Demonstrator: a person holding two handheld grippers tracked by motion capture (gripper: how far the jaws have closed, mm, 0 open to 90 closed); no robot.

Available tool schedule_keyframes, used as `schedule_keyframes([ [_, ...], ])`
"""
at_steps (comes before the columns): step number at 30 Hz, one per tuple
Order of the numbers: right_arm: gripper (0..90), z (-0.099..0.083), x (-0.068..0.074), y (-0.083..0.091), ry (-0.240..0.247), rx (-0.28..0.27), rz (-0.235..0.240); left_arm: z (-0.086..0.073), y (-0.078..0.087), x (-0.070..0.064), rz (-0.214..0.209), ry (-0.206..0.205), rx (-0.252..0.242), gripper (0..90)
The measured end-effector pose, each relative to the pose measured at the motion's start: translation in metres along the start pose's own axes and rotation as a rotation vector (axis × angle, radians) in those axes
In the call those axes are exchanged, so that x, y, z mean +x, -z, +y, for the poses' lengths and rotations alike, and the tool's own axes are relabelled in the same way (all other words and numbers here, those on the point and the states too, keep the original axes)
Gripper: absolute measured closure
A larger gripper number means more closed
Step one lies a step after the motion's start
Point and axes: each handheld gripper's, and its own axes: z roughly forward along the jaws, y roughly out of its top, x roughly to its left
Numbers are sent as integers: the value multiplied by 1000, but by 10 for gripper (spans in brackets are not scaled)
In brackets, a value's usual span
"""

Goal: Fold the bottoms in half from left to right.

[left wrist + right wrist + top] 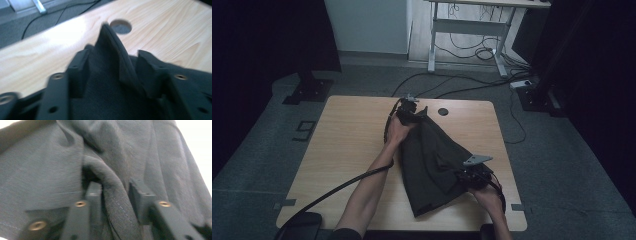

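A dark grey garment (432,160) lies bunched down the middle of the wooden table (347,135). My left gripper (411,111) is at the garment's far end, shut on a corner of it. In the left gripper view the cloth (110,50) rises in a peak between the jaws of the left gripper (112,61). My right gripper (467,176) is at the garment's near right edge. In the right gripper view a hemmed fold of the garment (112,185) runs between the jaws of the right gripper (115,190), which are closed on it.
A round cable hole (443,111) sits in the table near the far edge, just right of the left gripper, and also shows as the hole (120,26). Bare wood lies left of the garment. Cables (462,85) and a desk frame (472,25) stand on the floor beyond.
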Motion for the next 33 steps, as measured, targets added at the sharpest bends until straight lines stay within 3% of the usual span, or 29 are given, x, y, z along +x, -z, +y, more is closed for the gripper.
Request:
schedule_keyframes([
  [2, 471, -4, -1, 6, -11, 9, -5, 4, 20, 0, -29, -15, -25, 276],
  [6, 387, -9, 0, 18, -17, 16, -22, -1, 35, -6, -63, -40, -26, 194],
  [8, 373, -10, 1, 21, -19, 14, -27, -10, 44, -14, -76, -71, -26, 186],
  [9, 369, -11, 3, 29, -17, 7, -39, -16, 47, -17, -88, -81, -13, 128],
  [10, 368, -11, 4, 33, -17, 2, -42, -28, 53, -25, -98, -93, 7, 118],
  [11, 368, -11, 4, 33, -17, 2, -42, -28, 53, -25, -98, -93, 7, 113],
  [14, 368, -7, 7, 45, -26, -27, -37, -48, 59, -36, -103, -108, 30, 88],
  [16, 369, 3, 13, 53, -17, -64, -19, -67, 66, -49, -121, -135, 41, 73],
  [19, 376, 10, 20, 54, -6, -87, 13, -79, 68, -57, -129, -157, 59, 70],
  [21, 382, 22, 32, 48, 22, -97, 60, -97, 70, -67, -137, -163, 74, 58],
  [24, 382, 28, 39, 40, 46, -92, 84, -109, 69, -70, -142, -163, 87, 56],
  [26, 374, 33, 46, 29, 64, -78, 107, -120, 66, -73, -121, -175, 103, 44],
  [27, 357, 37, 53, 17, 74, -61, 111, -125, 65, -74, -107, -185, 112, 33],
  [30, 344, 39, 61, 3, 96, -43, 119, -135, 59, -77, -79, -200, 121, 32],
  [32, 319, 39, 66, -16, 115, 0, 100, -139, 57, -77, -78, -196, 97, 26],
  [33, 319, 39, 66, -16, 115, 0, 100, -139, 57, -77, -78, -196, 97, 24],
])
